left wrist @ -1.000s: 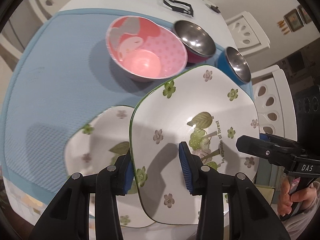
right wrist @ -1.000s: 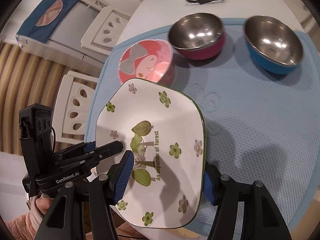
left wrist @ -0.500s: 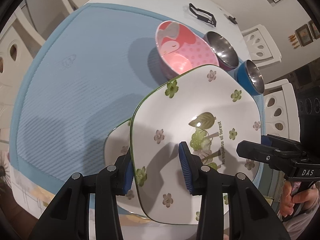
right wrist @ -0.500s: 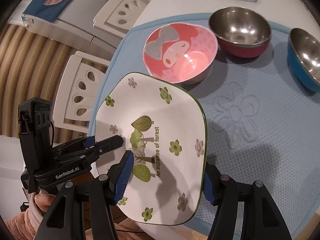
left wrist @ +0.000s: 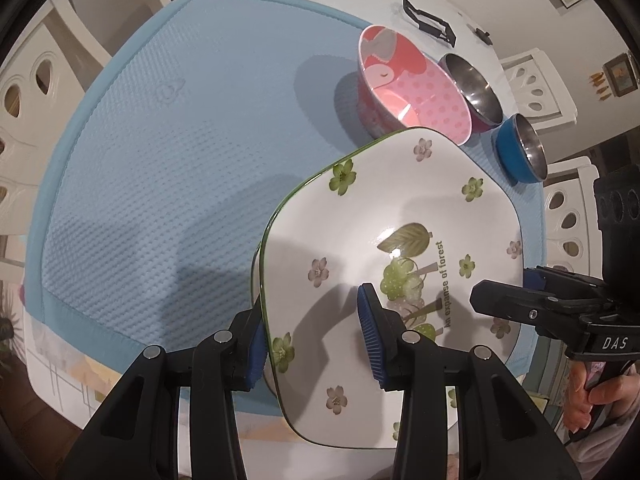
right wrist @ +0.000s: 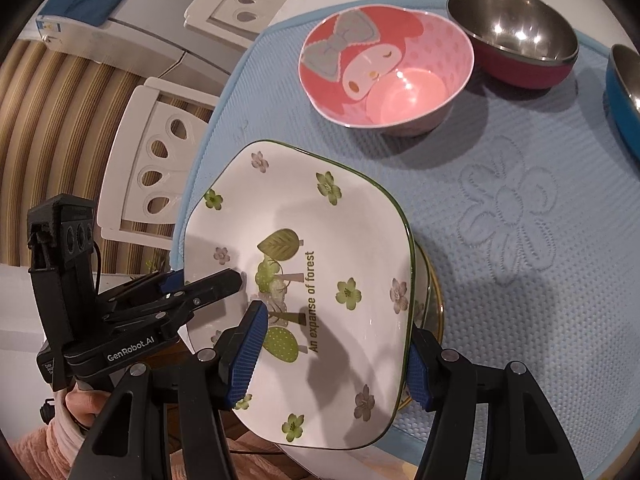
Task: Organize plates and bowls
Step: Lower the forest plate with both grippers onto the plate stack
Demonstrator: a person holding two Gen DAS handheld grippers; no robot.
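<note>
Both grippers hold one white square plate with green flowers [left wrist: 400, 216] [right wrist: 304, 232] above the blue mat. My left gripper [left wrist: 314, 336] is shut on its left rim, one finger over and one under. My right gripper [right wrist: 336, 356] is shut on the opposite rim the same way; it also shows in the left wrist view [left wrist: 532, 308]. A second plate's edge [right wrist: 426, 292] peeks out beneath. A pink cartoon bowl [left wrist: 412, 84] [right wrist: 384, 68], a steel bowl with a dark-red outside [left wrist: 476, 88] [right wrist: 516, 36] and a steel bowl with a blue outside [left wrist: 522, 148] [right wrist: 624, 92] stand in a row behind.
A blue textured mat [left wrist: 168, 152] [right wrist: 512, 208] covers the white round table. A black clip-like object [left wrist: 430, 24] lies on the table beyond the bowls. White chairs [right wrist: 152, 168] [left wrist: 560, 208] stand around the table.
The held plate has moved left along the mat, over the second plate, which is now almost fully hidden beneath it. Both grippers keep their hold.
</note>
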